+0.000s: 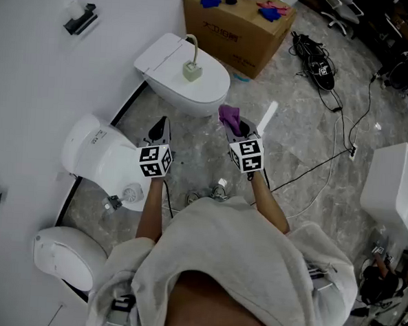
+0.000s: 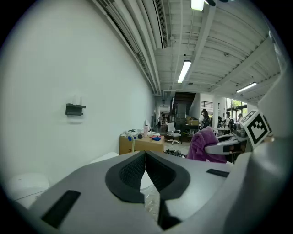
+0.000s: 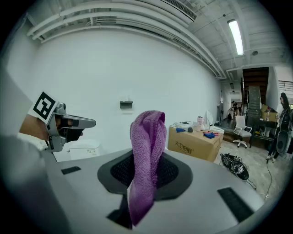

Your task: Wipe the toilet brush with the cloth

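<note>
A toilet brush (image 1: pixel 192 63) with a curved pale handle stands in a small greenish holder on the closed lid of a white toilet (image 1: pixel 171 53). My right gripper (image 1: pixel 234 128) is shut on a purple cloth (image 1: pixel 229 115), which sticks up between its jaws (image 3: pixel 147 137). It hovers above the floor, short of that toilet. My left gripper (image 1: pixel 161 124) is beside it on the left, jaws closed together with nothing between them (image 2: pixel 145 157). From the left gripper view, the right gripper (image 2: pixel 229 144) and its cloth (image 2: pixel 203 144) show at the right.
A cardboard box (image 1: pixel 233 30) with blue and pink items on top stands behind the toilet. Two more white toilets (image 1: pixel 94 155) (image 1: pixel 64 254) line the wall at left. Black cables (image 1: pixel 320 62) trail over the marble floor. A white cabinet (image 1: pixel 395 191) stands at right.
</note>
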`<state>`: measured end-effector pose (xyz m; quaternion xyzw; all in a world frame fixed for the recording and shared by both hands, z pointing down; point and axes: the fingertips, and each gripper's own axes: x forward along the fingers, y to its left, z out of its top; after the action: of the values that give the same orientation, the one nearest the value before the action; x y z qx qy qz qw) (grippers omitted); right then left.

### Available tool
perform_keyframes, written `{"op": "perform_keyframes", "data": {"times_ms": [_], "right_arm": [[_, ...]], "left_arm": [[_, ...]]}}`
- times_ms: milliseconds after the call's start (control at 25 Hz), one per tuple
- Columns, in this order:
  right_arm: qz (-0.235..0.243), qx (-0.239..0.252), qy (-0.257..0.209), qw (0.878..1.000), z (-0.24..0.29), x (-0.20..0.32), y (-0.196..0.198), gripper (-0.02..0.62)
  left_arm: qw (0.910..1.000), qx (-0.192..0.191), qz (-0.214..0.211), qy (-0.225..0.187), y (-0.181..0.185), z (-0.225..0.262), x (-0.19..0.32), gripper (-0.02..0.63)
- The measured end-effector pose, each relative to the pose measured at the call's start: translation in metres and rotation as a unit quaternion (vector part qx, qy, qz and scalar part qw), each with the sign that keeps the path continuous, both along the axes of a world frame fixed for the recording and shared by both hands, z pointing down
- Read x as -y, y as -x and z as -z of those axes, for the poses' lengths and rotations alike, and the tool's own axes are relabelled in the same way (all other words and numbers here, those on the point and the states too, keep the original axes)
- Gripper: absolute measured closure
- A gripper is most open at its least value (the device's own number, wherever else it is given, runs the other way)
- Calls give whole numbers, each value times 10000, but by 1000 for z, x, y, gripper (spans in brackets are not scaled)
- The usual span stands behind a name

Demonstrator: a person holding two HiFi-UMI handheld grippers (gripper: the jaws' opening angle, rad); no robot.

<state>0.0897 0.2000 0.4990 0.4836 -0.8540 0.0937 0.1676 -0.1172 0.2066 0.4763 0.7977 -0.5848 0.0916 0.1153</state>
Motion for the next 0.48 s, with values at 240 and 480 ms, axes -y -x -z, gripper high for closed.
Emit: {"op": "perform_keyframes", "data": {"times_ms": [240, 480], "right_arm": [[21, -5, -3, 10000, -1, 5, -3, 494], [119, 115, -1, 9999, 0, 11, -6, 494]], "left_arm": [[10000, 35, 19, 6, -2, -2, 3, 586], [9999, 77, 72, 5, -7, 0, 8, 586]]}}
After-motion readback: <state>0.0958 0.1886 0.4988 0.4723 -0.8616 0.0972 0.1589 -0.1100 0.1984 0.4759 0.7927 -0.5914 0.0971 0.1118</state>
